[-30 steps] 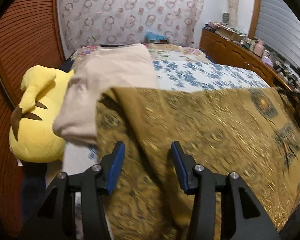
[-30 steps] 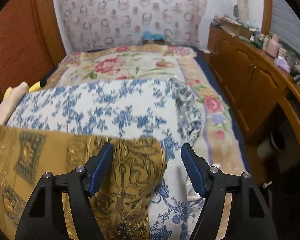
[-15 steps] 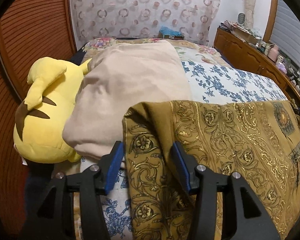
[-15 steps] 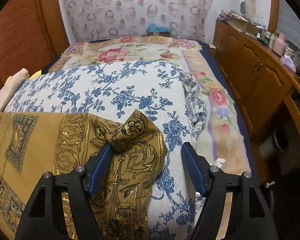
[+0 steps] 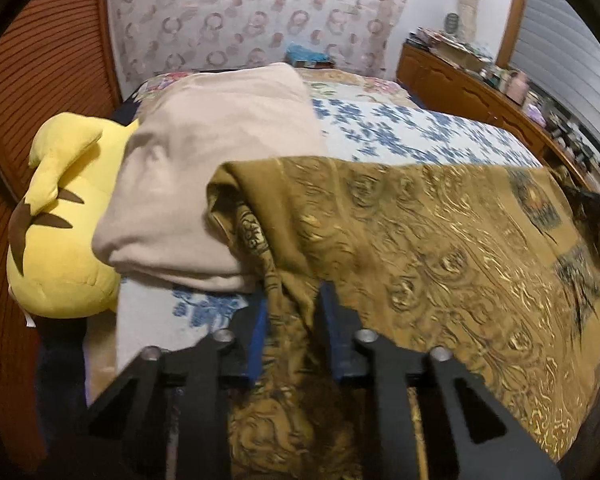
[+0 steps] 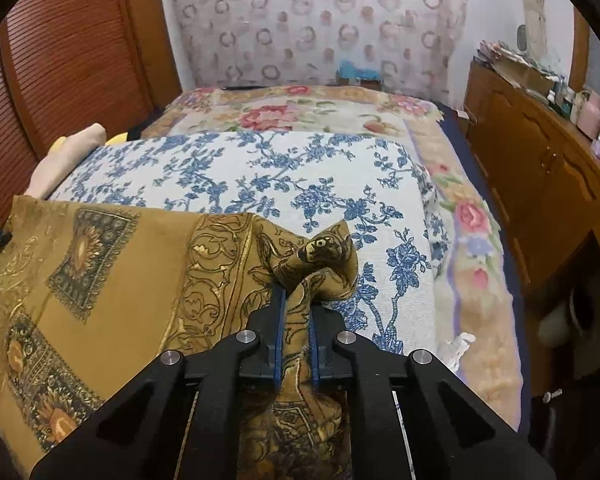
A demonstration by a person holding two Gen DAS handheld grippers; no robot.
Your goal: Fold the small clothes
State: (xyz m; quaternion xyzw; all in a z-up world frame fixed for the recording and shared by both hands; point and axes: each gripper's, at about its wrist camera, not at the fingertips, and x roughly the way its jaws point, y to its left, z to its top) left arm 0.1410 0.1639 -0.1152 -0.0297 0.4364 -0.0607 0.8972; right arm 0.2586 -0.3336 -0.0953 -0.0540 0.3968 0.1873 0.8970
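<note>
A mustard-gold patterned cloth [image 5: 440, 240] lies spread across the near part of the bed. In the left wrist view my left gripper [image 5: 292, 292] is closing its jaws on the cloth's bunched left corner, and the blue pads [image 5: 328, 312] press the fabric from both sides. In the right wrist view the same cloth [image 6: 140, 272] fills the lower left. My right gripper [image 6: 296, 300] is shut on its right corner, which puffs up in a knot just past the fingertips.
A folded beige garment [image 5: 220, 160] lies beyond the cloth's left corner, beside a yellow plush toy [image 5: 68, 240]. The bed has a blue-flowered cover [image 6: 260, 176]. A wooden cabinet [image 6: 540, 168] with clutter on top runs along the right, and a ribbed wooden wall [image 6: 60, 60] stands on the left.
Both grippers have closed from wide open onto the cloth's two near corners. The fabric is now pinched and bunched between each pair of pads.
</note>
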